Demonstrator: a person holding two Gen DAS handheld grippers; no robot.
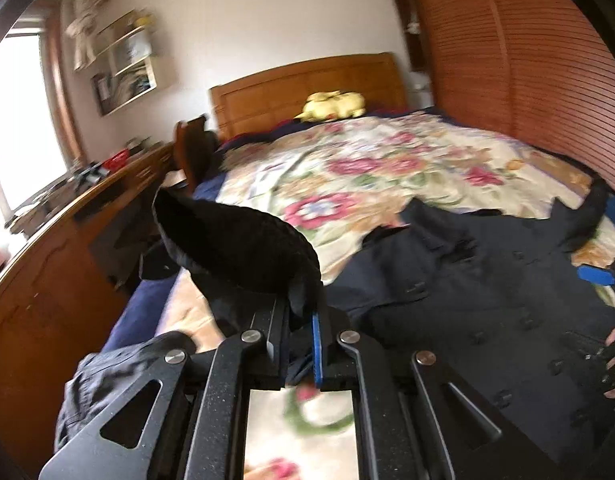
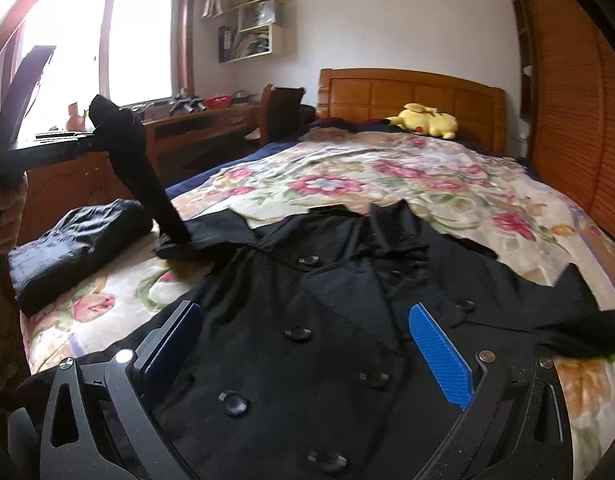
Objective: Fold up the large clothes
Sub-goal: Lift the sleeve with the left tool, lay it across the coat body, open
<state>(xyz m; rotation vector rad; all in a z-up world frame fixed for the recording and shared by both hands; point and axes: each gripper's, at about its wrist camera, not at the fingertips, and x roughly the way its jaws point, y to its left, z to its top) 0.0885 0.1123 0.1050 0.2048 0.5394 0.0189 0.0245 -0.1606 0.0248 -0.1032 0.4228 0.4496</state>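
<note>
While a floral quilt [image 2: 347,176] covers the bed, a dark double-breasted coat [image 2: 307,312] lies flat on its near end, buttons up, its long axis running from the cameras toward the wooden headboard [image 2: 411,100], collar at the far end. Directly over the coat's front, the right gripper [image 2: 307,352] has its blue pads spread wide. At the coat's left side, the left gripper [image 1: 299,320] is pinching the sleeve [image 1: 235,240] and holding it lifted off the quilt. A folded dark garment [image 2: 75,248] rests beside it. Farther off sit a yellow plush toy [image 2: 423,120], a desk [image 2: 195,128] and a window [image 2: 107,36].
</note>
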